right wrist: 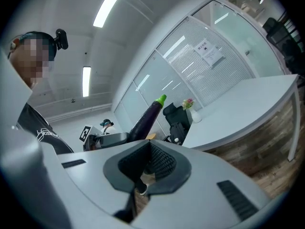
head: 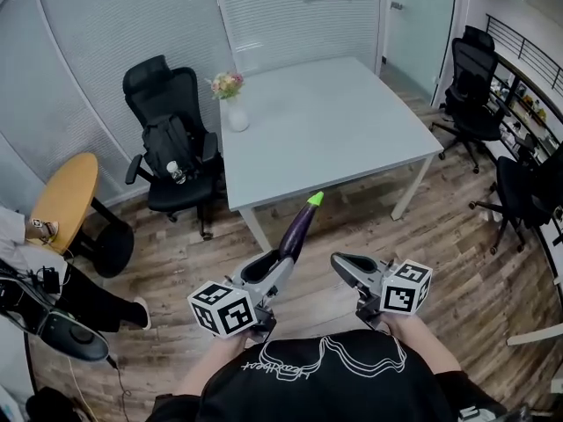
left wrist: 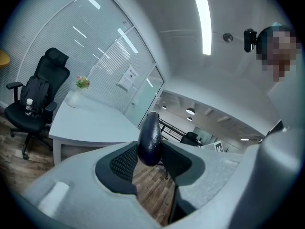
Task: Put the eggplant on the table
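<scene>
A long dark purple eggplant [head: 297, 229] with a green tip sticks out forward from my left gripper [head: 269, 265], which is shut on its blunt end. In the left gripper view the eggplant [left wrist: 149, 137] sits between the two dark pads. It hangs above the wooden floor, just short of the near edge of the white table [head: 334, 130]. My right gripper [head: 348, 267] is beside it on the right, apart from it, its jaws together with nothing in them. In the right gripper view the eggplant [right wrist: 148, 116] slants up at the left, and the table [right wrist: 238, 109] lies ahead.
A white vase of flowers [head: 234, 104] stands at the table's far left corner. A black office chair [head: 171, 143] with a bag is left of the table. More black chairs [head: 475, 95] are at the right. A round wooden table [head: 66, 196] and a seated person are at the far left.
</scene>
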The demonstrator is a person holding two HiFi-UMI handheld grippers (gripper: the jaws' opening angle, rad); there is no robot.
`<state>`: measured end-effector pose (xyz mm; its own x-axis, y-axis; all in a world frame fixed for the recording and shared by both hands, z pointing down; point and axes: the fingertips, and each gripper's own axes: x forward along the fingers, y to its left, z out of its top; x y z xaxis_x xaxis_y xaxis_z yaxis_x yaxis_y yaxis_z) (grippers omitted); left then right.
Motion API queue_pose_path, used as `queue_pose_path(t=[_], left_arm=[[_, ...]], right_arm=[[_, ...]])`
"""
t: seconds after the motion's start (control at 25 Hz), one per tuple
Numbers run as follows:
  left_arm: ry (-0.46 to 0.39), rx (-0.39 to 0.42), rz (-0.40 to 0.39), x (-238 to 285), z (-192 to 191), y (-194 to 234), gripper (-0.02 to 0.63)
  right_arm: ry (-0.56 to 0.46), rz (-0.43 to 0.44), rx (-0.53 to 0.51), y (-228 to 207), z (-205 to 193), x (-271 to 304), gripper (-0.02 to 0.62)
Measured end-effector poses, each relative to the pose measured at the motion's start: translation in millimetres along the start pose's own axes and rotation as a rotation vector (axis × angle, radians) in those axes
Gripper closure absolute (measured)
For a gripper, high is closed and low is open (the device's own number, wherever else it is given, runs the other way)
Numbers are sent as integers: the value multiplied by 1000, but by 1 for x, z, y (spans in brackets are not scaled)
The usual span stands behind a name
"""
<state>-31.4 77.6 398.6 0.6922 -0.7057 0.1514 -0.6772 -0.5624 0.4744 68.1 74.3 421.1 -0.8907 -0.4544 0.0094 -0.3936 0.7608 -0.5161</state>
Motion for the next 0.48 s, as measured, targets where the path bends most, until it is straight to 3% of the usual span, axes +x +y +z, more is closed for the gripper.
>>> queue_pose_path(t=[0.48], left_arm=[[-5, -24, -4, 38, 8, 19, 436]], right_arm=[[-18, 3, 16, -35, 16, 7, 586]])
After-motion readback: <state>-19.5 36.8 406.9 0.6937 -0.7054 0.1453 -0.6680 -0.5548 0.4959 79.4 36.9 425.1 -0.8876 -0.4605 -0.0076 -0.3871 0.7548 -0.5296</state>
